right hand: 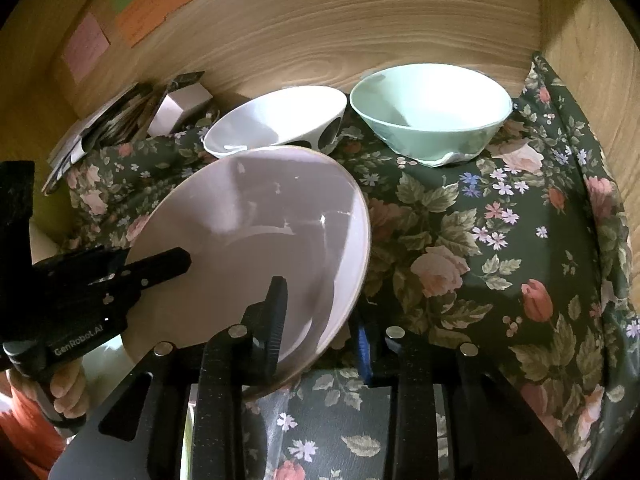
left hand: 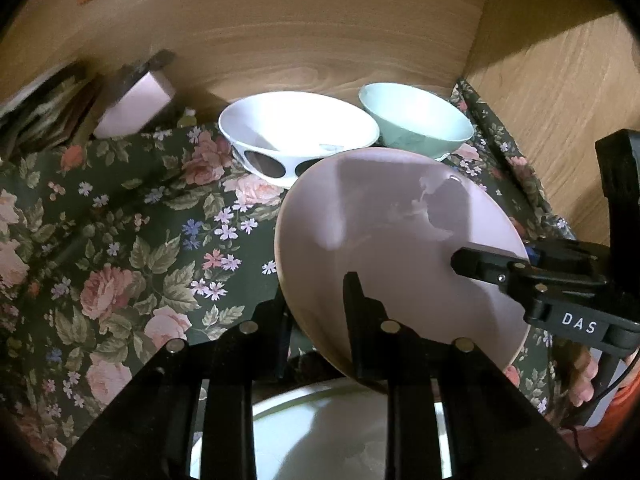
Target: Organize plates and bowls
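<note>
The pink plate (left hand: 400, 248) is clamped at its near rim by the left gripper (left hand: 320, 320) and at its side rim by the right gripper (right hand: 320, 320), tilted above the floral cloth (left hand: 120, 240). Just beyond both grippers stand a white bowl (left hand: 298, 132) and a green bowl (right hand: 430, 108); both grips should be kept even while the plate is carried

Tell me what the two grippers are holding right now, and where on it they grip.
Both hold the pale pink plate by its rim: the left gripper pinches the near edge, the right gripper the opposite edge, and the plate is tilted.
</note>
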The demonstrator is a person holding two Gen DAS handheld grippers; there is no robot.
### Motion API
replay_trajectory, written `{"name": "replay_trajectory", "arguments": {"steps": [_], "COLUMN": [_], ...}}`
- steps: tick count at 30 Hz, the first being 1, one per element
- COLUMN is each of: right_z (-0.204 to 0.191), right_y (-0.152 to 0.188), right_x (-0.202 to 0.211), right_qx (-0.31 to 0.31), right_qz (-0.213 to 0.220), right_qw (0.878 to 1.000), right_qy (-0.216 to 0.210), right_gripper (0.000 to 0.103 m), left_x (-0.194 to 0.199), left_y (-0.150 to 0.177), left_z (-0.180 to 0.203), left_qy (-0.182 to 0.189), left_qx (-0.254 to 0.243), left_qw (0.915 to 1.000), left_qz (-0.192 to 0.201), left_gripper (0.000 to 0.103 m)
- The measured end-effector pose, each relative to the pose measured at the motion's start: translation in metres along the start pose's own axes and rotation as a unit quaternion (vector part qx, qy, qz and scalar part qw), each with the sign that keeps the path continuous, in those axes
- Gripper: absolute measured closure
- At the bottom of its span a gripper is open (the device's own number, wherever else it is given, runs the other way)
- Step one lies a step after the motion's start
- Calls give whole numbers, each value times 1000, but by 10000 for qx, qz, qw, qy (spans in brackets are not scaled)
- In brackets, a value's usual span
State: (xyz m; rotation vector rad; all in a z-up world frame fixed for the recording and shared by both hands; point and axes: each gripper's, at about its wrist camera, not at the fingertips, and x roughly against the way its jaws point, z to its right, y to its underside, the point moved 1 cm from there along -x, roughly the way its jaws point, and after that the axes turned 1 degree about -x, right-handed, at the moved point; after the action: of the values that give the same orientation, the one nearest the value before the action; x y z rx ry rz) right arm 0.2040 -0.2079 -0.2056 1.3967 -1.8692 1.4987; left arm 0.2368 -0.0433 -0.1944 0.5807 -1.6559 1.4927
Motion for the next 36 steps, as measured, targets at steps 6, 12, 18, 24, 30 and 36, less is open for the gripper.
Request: {"name": "replay_trajectory", "arguments": {"steps": [6,12,18,24,30,36], "right_z": [-4,-19,-37,-60,-85,-115], "right_y": [0,-2,-1,2,7,14], "right_x": [17,35,47,50,51,47], "right_qx": [31,240,362,495,674,904], "right_qz": [137,341,473,535,532,469], "right_qw": [9999,9991,9982,9973,9960,9941], "right_qy": [26,82,5,-112,-234,-365], "right_gripper": [76,76,76,76,76,76], "left_x": [18,43,69,96,118,139], "left_y": [-2,-2,4,15,33,54], "left_z": [1,0,-5,-15,-30,-49], "left_qy": [83,70,7,-143,-335,-497], "left_qx": [43,99,152,238,342,569], "left_qw": [9997,9986,9976,9959,9942,9918], "left_qz": [213,512,676,864,961,1029], "left_gripper": [79,79,79,79,79,79]}}
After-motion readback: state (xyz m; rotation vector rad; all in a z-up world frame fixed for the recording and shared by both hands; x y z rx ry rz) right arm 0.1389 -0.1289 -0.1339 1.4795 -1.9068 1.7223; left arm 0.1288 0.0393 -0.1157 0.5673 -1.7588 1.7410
